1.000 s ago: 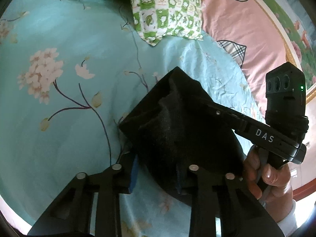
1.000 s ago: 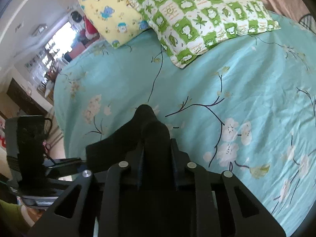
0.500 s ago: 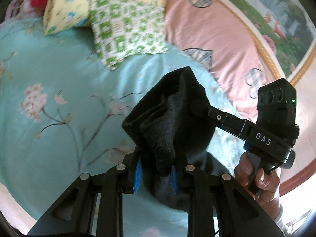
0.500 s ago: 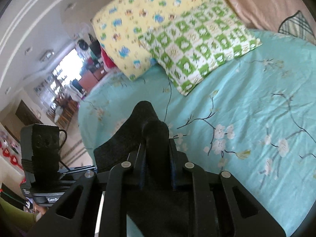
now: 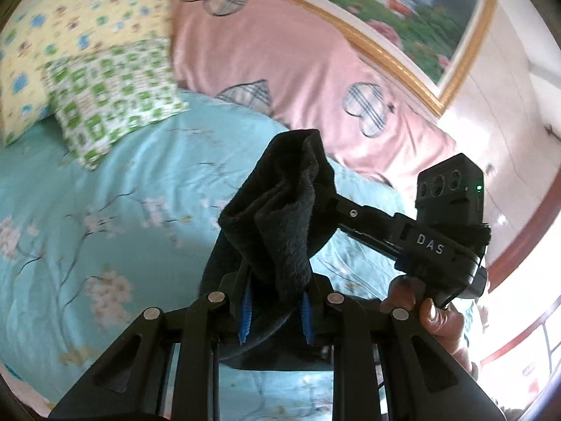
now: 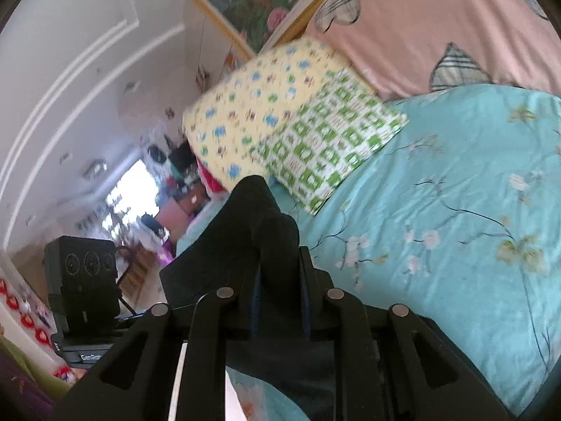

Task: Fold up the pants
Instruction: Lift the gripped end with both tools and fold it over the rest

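Observation:
The black pants (image 5: 280, 217) hang bunched between both grippers, lifted above the turquoise floral bedspread (image 5: 105, 210). My left gripper (image 5: 275, 305) is shut on a thick fold of the pants. My right gripper (image 6: 280, 280) is shut on another fold of the pants (image 6: 252, 238); in the left wrist view its fingers (image 5: 350, 212) hold the cloth's right edge, with the hand below. The left gripper's camera block (image 6: 82, 273) shows at the lower left of the right wrist view. The rest of the pants hangs out of sight below.
A green checked pillow (image 5: 115, 94) and a yellow patterned pillow (image 5: 70, 35) lie at the head of the bed. A pink quilt (image 5: 298, 80) is heaped against the wall under a framed picture (image 5: 403, 7). A room with furniture lies past the bed's edge (image 6: 150, 203).
Both grippers have risen and tilted upward with the pants, lifting the cloth off the bedspread. The left gripper has closed in on the fold. The wall and picture have come into view.

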Demonstrator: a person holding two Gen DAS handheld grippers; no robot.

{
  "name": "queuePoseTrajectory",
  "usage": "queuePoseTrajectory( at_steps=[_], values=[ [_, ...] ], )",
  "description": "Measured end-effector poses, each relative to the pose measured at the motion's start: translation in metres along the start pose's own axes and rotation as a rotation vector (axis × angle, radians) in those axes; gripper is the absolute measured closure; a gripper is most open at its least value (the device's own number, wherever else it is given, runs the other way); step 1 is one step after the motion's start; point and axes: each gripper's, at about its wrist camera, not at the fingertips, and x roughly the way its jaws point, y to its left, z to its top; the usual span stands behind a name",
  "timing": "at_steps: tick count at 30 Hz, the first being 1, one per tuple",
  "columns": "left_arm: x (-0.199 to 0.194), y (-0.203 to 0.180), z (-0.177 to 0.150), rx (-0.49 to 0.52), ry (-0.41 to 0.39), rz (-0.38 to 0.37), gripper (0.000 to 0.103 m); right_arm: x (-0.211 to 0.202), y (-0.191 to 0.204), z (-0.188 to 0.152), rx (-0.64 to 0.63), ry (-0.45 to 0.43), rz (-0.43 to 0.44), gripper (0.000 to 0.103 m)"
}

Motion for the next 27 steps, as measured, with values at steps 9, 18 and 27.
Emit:
queuePoseTrajectory(
  at_steps=[9, 18, 27],
  values=[
    [0.021, -0.072, -0.024, 0.12, 0.069, -0.048, 0.081, -0.07, -0.027, -0.032, 0.089, -0.11, -0.028, 0.083],
    [0.054, -0.122, -0.052, 0.212, 0.151, -0.071, 0.082, -0.122, -0.06, -0.066, 0.163, -0.184, -0.069, 0.083],
    [0.085, -0.15, -0.075, 0.31, 0.207, -0.075, 0.082, -0.15, -0.089, -0.093, 0.222, -0.215, -0.114, 0.083]
  ],
)
